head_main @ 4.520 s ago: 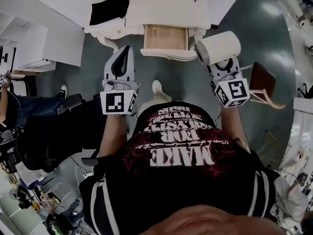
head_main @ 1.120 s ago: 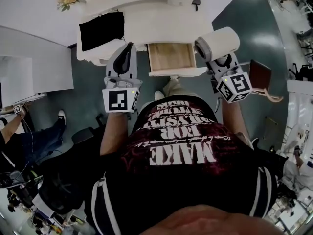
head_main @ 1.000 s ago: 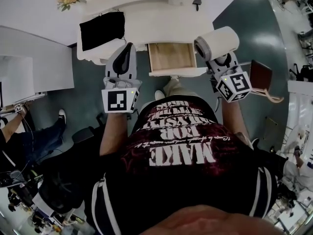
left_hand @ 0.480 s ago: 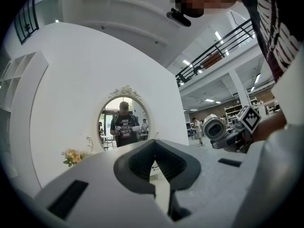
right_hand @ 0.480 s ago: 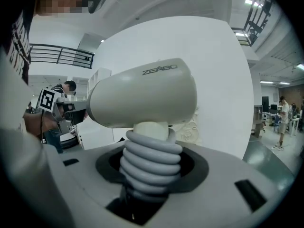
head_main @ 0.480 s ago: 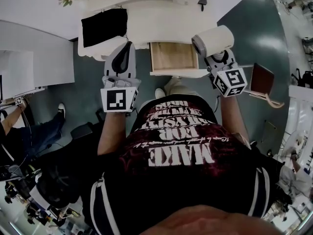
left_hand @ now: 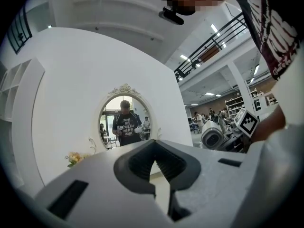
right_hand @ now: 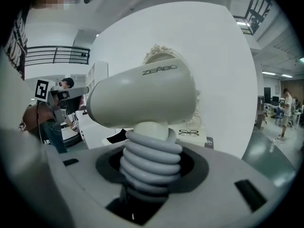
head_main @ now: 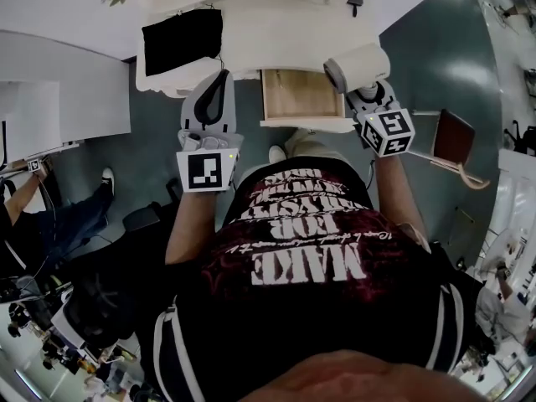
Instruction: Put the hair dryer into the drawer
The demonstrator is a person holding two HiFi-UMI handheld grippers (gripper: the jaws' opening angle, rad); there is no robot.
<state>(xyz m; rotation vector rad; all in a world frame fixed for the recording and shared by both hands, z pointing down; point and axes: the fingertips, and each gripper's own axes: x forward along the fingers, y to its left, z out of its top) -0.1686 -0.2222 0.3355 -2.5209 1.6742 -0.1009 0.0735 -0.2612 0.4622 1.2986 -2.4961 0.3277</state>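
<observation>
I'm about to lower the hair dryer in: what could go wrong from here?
The right gripper holds the hair dryer only by its cord-wrapped handle, so it could twist or slip. Its body is by the open drawer's right edge and looks wide for it, so it may catch the rim.

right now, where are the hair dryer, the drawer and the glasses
hair dryer [right_hand: 142, 96], right gripper view, side of its barrel
drawer [head_main: 293, 95], head view, its bare wooden floor
glasses [right_hand: 189, 133], right gripper view, the frame
</observation>
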